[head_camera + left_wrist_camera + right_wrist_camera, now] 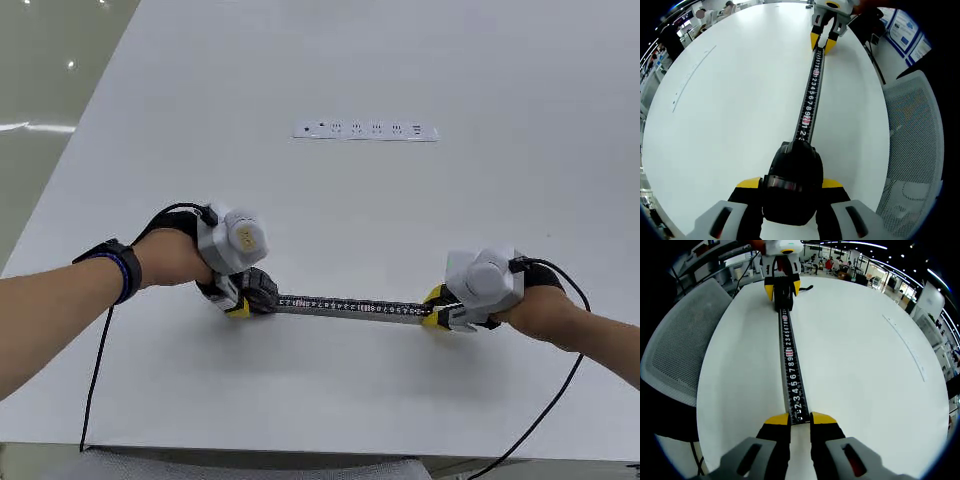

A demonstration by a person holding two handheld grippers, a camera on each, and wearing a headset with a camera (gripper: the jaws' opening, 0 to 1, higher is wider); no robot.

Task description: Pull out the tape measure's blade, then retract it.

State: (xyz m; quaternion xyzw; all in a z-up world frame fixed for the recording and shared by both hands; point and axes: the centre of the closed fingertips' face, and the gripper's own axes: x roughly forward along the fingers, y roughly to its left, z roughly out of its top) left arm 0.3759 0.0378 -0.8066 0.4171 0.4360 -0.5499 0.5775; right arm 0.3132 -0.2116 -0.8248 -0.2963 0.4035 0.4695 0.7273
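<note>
Reading along the blade (790,360): pale numerals 2 to 9 on a dark face, then a red-marked figure, with the digits farther along too small to make out. Drawn out straight and lying flat on the white table (300,60). Case end: black tape measure case (792,175), gripped between the yellow-tipped jaws of the left gripper (248,297), pressed against its two sides. Tip end: pinched by the right gripper (800,419), jaws nearly closed, yellow tips on either side of the first numerals. Facing each other and well apart, with the case at the left of the head view and the tip at the right. Farther up the table, beyond the blade: white power strip (365,130), sockets in a row, markings unreadable. Also noted: black cable (97,370) trailing from the left gripper over the near table edge; dark wristband (122,268) on the left wrist; grey mesh chair (912,145) beside the table.
</note>
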